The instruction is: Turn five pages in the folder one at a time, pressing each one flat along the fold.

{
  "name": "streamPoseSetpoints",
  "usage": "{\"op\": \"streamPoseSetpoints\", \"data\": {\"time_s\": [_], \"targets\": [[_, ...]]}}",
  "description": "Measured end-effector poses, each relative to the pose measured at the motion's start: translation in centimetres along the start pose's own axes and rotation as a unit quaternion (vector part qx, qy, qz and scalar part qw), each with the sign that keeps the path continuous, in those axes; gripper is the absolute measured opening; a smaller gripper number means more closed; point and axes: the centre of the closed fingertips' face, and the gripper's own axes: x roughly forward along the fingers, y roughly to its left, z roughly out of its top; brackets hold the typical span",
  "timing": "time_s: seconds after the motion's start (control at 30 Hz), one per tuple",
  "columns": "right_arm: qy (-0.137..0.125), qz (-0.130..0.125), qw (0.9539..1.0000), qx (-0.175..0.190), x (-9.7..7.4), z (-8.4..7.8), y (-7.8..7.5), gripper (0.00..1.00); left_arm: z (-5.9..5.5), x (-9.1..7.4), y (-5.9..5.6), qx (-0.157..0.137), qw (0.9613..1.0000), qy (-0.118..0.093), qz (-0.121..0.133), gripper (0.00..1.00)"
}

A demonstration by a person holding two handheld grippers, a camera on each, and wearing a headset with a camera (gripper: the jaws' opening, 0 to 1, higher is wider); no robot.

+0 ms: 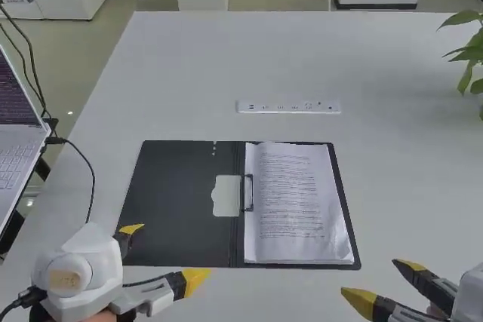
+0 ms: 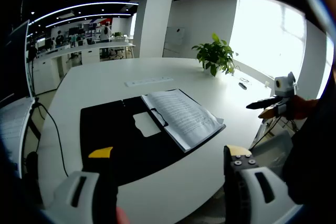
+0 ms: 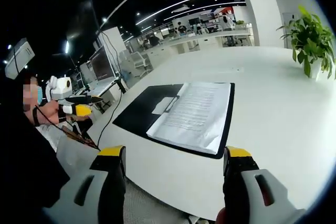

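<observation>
Two hand-held grippers, both open and empty, wait short of the open folder.

Head view: the black folder (image 1: pixel 181 201) lies flat on the worktop (image 1: pixel 302 50), its fold running away from the person. The pages (image 1: pixel 298 201) are stacked on the right half, with the free edge nearer the right hand-held gripper (image 1: pixel 383 280) and the left hand-held gripper (image 1: pixel 164 253) just off the bare left cover. Left gripper view: the jaws stand apart on nothing, and the pages (image 2: pixel 181 114) lie ahead and to the right. Right gripper view: the jaws stand apart, and the pages (image 3: pixel 194 111) lie straight ahead, so I judge the right better placed to lift. The print is too small to read and no brand is legible.
</observation>
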Motion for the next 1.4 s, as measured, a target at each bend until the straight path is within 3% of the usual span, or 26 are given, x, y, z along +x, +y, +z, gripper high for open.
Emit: {"op": "streamPoseSetpoints", "data": {"time_s": [1.4], "targets": [[-0.002, -0.004, 1.0, 0.005, -0.1, -0.08, -0.1, 0.76, -0.2, -0.31, 0.51, -0.014, 0.9999, -0.003, 0.006, 0.84]]}}
